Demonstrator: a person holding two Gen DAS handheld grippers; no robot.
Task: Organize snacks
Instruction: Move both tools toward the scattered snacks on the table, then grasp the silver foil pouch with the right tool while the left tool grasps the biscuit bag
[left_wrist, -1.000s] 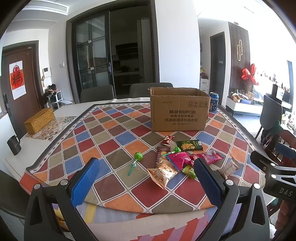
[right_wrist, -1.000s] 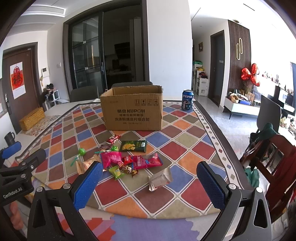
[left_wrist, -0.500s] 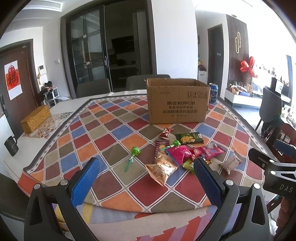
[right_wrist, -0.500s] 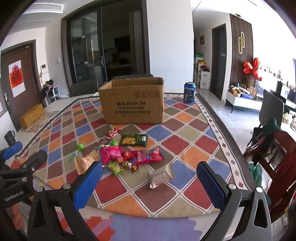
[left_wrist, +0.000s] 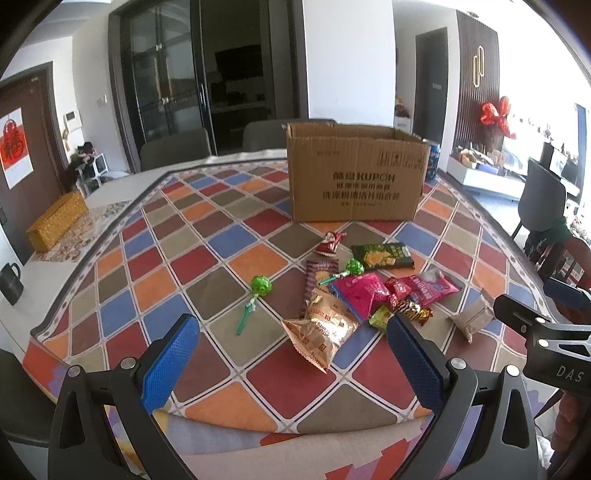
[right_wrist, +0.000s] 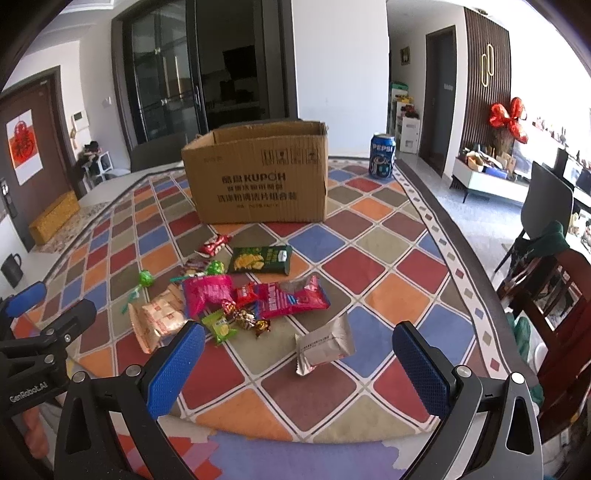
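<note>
1. My left claw (left_wrist: 291, 363) sits at the bottom of its frame, jaws spread wide and holding nothing, above the near edge of the counter (left_wrist: 155, 266).
2. My right claw (right_wrist: 297, 369) is likewise spread wide and empty, low in its frame.
3. The snacks (right_wrist: 236, 295) lie scattered mid-frame on the checkered cloth, a grey packet (right_wrist: 325, 345) lowest, between my right claw's fingers.
4. The cardboard box (right_wrist: 258, 184) stands open above them, a Pepsi can (right_wrist: 382, 156) to its right.
</note>
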